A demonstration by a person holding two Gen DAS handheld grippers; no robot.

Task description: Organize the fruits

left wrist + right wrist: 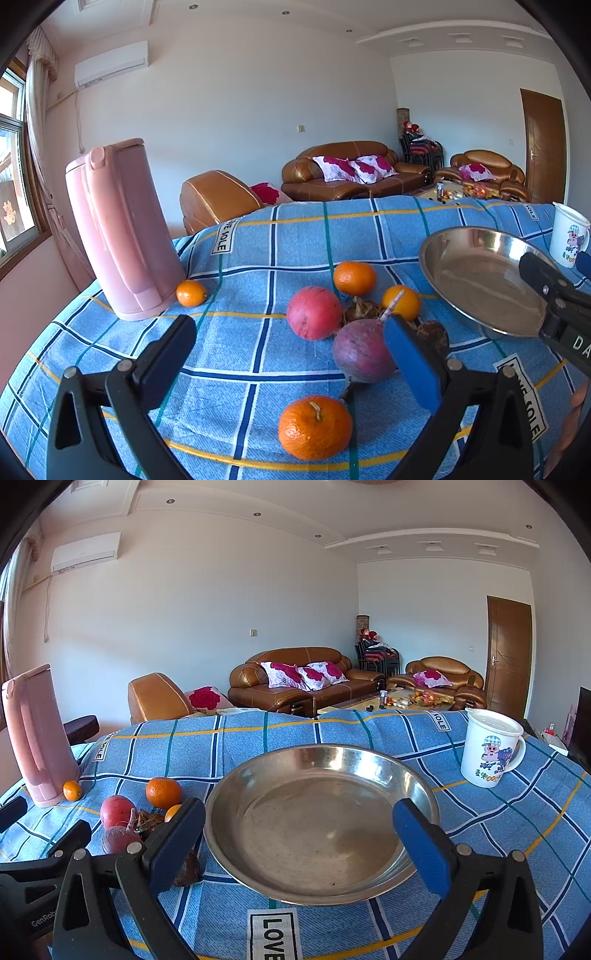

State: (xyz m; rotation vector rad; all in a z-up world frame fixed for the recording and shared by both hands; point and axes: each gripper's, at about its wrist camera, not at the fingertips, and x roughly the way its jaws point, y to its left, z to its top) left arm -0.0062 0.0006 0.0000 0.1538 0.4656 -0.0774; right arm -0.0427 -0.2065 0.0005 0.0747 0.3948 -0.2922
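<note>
The left tongs (291, 354) stood wide open above the bench (236, 332), gripping nothing, with a stemmed orange (315, 427) lying between and just in front of their fingers. Past that lay a purple beet (364, 350), touching a red pomegranate (314, 312), with a brownish dried root (360, 308) tucked behind them; two more oranges (354, 277) (404, 303) sat just beyond, near the rim of a steel bowl (480, 280), which held no fruit. A small orange (191, 293) rested against the base of a pink kettle (122, 229) at the far left. The right tongs (299, 825) were also spread open and held nothing, their blue-padded fingers (421, 845) straddling the near part of the bowl (314, 827) in the right wrist view; whether they touched it could not be told. The blue checked cloth (258, 236) on the bench carried sewn labels: "LOVE" read clearly at the near edge in the right wrist view, and others showed only "SOLE" or "OLE". A white mug (489, 747) with a cartoon pig and some small coloured characters, too small to read, stood right of the bowl. The body of the left tongs showed "GenRob" in the right wrist view, cut off.
</note>
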